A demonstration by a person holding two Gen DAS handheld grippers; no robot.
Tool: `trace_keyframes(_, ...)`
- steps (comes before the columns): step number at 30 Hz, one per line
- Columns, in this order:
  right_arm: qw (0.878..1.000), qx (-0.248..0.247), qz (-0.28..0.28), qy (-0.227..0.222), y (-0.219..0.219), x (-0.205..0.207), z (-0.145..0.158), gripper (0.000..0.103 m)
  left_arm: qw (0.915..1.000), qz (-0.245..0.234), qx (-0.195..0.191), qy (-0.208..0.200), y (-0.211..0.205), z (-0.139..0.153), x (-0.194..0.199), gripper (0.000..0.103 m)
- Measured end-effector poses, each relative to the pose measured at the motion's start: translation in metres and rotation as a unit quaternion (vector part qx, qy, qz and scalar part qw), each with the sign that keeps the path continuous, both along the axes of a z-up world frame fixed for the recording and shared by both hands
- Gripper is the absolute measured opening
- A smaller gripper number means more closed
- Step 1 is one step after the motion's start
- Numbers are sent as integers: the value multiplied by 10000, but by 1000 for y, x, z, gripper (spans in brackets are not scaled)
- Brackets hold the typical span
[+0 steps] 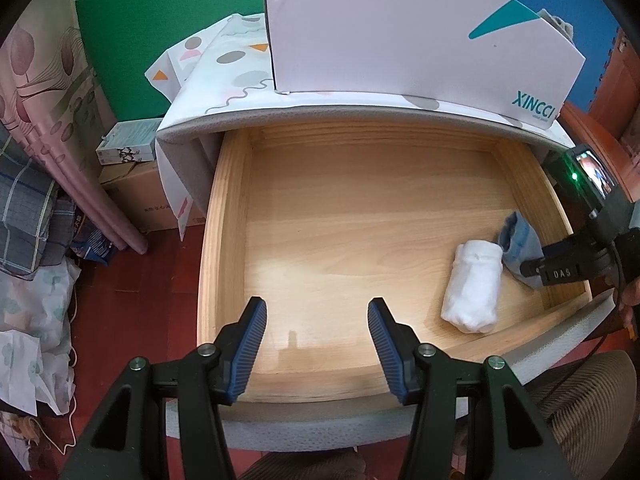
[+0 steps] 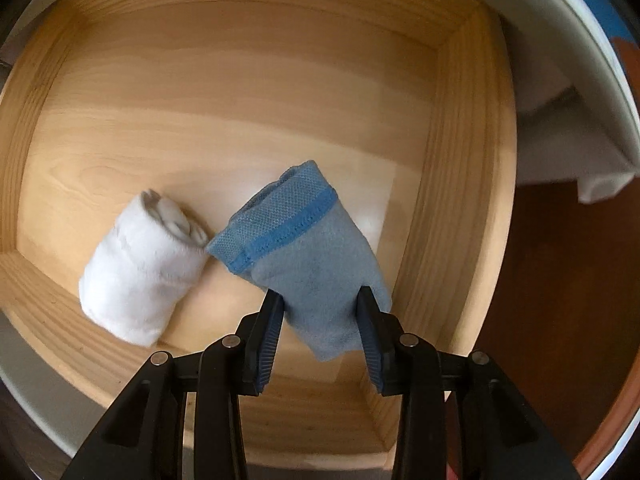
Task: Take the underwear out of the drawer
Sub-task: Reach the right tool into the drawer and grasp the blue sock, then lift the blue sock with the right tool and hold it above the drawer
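My right hand-held gripper [image 2: 320, 300] points down into the open wooden drawer [image 2: 452, 160] and has the blue underwear [image 2: 304, 240] between its pads [image 2: 272, 320] — the folded cloth fills the gap and both pads press its sides, so I read it as gripped. The darker blue waistband end points away from me. Whether the piece hangs clear of the drawer floor I cannot tell. Just beside it, at its left in this view, lies a rolled white underwear [image 2: 136, 264] on the drawer floor near the front wall; the waistband corner looks to be touching it or nearly so.

From my left view, the left hand-held gripper [image 1: 317, 312] hovers over the drawer's [image 1: 224, 240] front edge with jaws apart and nothing between them. The white roll [image 1: 474, 288] and blue piece [image 1: 518, 240] sit in the right front corner — a white box [image 1: 400, 28] stands on the patterned cloth [image 1: 224, 68] above.
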State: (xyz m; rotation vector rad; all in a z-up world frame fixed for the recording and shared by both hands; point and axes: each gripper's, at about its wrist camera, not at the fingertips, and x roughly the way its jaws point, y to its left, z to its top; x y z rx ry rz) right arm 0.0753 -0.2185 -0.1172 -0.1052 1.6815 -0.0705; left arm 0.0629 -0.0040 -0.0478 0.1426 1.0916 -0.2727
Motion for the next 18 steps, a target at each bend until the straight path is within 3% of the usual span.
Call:
trace_keyframes(10, 9982, -262, 429, -335, 18, 12, 10, 50, 10000, -6, -7, -1, -1, 0, 0, 54)
trace_keyframes(15, 9971, -170, 549, -495, 20, 18, 21, 56, 10000, -10, -12, 3, -1, 0, 0, 54)
trace_keyframes(18, 9958, -318, 731, -453, 31, 24, 14, 59, 10000, -24, -6, 2, -2, 0, -1, 54)
